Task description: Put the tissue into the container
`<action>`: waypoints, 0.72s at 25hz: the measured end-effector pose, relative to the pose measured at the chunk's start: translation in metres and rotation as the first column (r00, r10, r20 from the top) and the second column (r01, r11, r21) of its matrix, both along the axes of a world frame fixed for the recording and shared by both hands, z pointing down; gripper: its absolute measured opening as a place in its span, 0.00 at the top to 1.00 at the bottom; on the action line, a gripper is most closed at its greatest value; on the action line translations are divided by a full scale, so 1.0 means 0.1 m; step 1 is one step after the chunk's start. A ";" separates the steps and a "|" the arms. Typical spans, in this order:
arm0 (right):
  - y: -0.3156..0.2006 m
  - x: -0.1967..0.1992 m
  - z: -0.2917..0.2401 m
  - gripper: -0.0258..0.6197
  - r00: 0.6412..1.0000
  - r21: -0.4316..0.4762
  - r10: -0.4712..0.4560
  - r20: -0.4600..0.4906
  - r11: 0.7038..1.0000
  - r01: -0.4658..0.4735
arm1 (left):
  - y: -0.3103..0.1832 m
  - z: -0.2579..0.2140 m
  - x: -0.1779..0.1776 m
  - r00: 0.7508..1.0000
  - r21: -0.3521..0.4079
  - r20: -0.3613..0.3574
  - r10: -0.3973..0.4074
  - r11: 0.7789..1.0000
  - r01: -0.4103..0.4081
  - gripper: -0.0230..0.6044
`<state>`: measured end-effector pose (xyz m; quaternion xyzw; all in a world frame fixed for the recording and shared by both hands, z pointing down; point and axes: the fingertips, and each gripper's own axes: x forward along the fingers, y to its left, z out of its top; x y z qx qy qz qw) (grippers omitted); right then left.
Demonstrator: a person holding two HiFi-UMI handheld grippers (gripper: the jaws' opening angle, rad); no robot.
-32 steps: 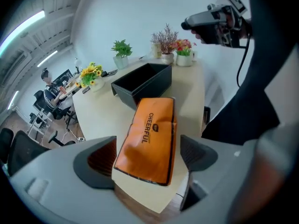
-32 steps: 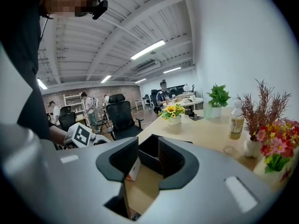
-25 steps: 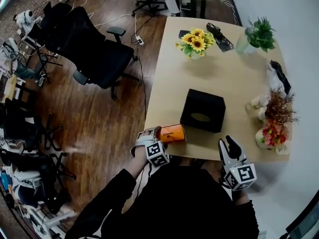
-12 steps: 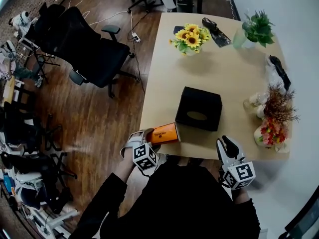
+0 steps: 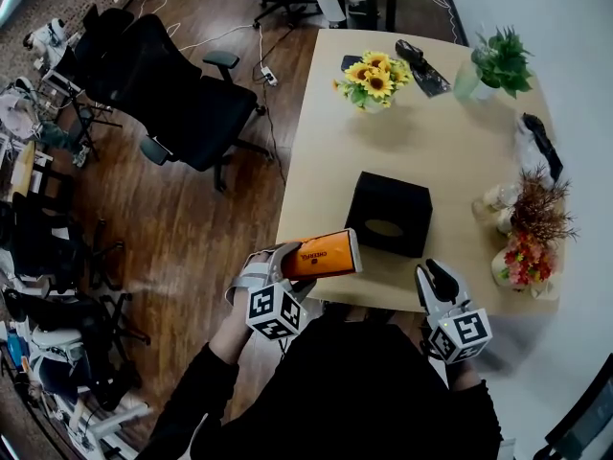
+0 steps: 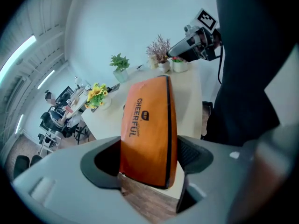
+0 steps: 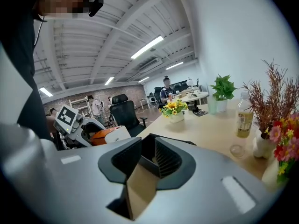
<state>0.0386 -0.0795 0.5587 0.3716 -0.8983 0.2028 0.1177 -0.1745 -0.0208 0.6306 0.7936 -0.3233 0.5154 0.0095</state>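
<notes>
1. Now our left tongs (image 5: 289, 266) pinch the orange pack (image 5: 324, 254) at one end, both pads pressing on its broad faces. The pack hangs in the air over the near left edge of the bench (image 5: 431, 132), just beside the near corner of the black box (image 5: 388, 214).
2. Our right tongs (image 5: 438, 281) are only slightly spread, with nothing between them, and hover at the near edge of the bench to the right of the box.
3. We grip only one end, so the long free end can sag or twist. We judge that a firm, even squeeze and a slow carry suit this step best.
4. The oval slot (image 5: 385, 227) on top of the box looks smaller than the pack. We judge the pack will not pass through it, so it probably has to go in from below or through an open side.
5. For that, the right tongs would need to spread wider and take the box by a wall. They can then tip or lift it while the left tongs bring the pack in lengthwise.
6. We line up the long axis of the pack with the opening before pushing, so its corners do not catch.
7. We steer clear of the flowers (image 5: 522, 257) at the right edge when the box moves.
</notes>
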 end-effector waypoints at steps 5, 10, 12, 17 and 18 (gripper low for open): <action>0.00 0.07 -0.05 0.82 0.999 0.014 0.038 0.007 0.999 -0.038 | -0.25 -0.28 0.13 0.999 0.066 -0.017 0.039 0.997 -0.038 0.43; 0.04 0.22 -0.02 0.82 0.996 0.016 0.091 0.008 0.996 -0.092 | -0.53 -0.43 0.24 0.996 0.111 0.005 0.092 0.990 -0.092 0.43; 0.05 0.28 -0.01 0.82 0.994 0.017 0.113 0.007 0.993 -0.113 | -0.66 -0.48 0.34 0.992 0.126 0.013 0.122 0.984 -0.123 0.43; 0.20 0.44 0.05 0.82 0.986 -0.002 0.169 0.002 0.986 -0.168 | -0.81 -0.45 0.66 0.975 0.120 0.025 0.222 0.967 -0.224 0.43; 0.19 0.48 0.05 0.83 0.984 0.001 0.180 0.003 0.984 -0.180 | -0.86 -0.44 0.73 0.969 0.122 0.033 0.244 0.962 -0.246 0.43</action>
